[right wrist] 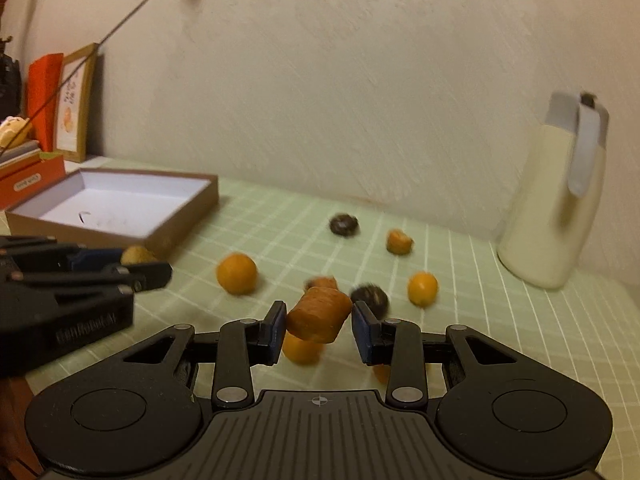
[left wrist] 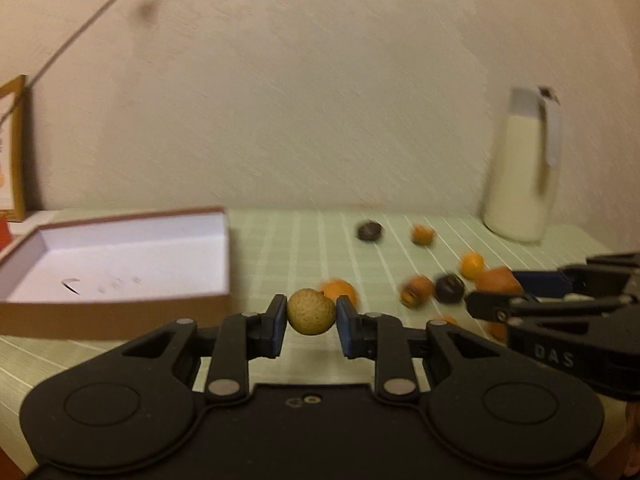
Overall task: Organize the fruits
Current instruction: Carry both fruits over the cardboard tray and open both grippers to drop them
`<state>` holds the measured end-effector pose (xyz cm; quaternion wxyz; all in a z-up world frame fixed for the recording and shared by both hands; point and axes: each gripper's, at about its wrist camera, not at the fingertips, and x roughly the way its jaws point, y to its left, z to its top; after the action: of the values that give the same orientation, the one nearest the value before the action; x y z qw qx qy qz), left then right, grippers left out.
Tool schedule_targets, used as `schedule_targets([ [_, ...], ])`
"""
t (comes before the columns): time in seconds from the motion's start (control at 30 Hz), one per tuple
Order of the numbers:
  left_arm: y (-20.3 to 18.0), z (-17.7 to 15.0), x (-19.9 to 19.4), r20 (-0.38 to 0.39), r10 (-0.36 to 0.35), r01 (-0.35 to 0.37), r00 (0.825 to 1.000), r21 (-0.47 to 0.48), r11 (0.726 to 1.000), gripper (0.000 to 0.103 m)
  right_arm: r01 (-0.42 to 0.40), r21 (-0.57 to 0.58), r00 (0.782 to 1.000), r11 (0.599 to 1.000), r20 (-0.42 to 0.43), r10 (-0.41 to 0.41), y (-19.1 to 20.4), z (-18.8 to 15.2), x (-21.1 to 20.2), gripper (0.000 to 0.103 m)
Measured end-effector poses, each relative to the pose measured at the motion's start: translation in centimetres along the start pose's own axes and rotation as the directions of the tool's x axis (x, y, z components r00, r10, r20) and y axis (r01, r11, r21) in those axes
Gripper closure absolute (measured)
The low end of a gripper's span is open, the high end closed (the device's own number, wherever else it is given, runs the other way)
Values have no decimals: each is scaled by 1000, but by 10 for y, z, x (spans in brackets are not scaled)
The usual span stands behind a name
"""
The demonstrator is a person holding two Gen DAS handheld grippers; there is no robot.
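Brown cardboard box (left wrist: 120,264), open & empty, sits mid-left of frame, nearer the left gripper (left wrist: 311,317), which pinches a tan longan (left wrist: 311,311) clear of the cloth; right gripper (right wrist: 319,326) pinches an orange cylindrical piece (right wrist: 319,314), long axis tilted across jaws, further from box.

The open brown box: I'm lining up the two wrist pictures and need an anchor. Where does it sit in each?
Left wrist view: the open brown box sits at left, in the middle of the frame's height, left of the left gripper.
Right wrist view: the box sits upper left, behind the left gripper.
Shared landmark: the cream jug, at far right against the wall in both.
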<state>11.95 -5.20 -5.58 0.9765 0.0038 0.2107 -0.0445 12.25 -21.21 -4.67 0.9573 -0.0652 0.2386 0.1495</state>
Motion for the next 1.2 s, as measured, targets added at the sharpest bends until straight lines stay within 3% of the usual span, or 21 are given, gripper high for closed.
schedule_targets([
  [0.33, 55, 27, -11, 61, 113, -109, 992, -61, 992, 87, -75, -41, 994, 996, 80, 78, 34, 42, 9, 67],
  [0.63, 105, 49, -21, 117, 231, -219, 966, -101, 970, 87, -150, -85, 978, 985, 132, 161, 72, 76, 25, 67],
  [1.2, 191, 51, -12, 88, 388, -371, 918, -158, 915, 87, -227, -161, 958, 961, 139, 250, 125, 109, 82, 68],
])
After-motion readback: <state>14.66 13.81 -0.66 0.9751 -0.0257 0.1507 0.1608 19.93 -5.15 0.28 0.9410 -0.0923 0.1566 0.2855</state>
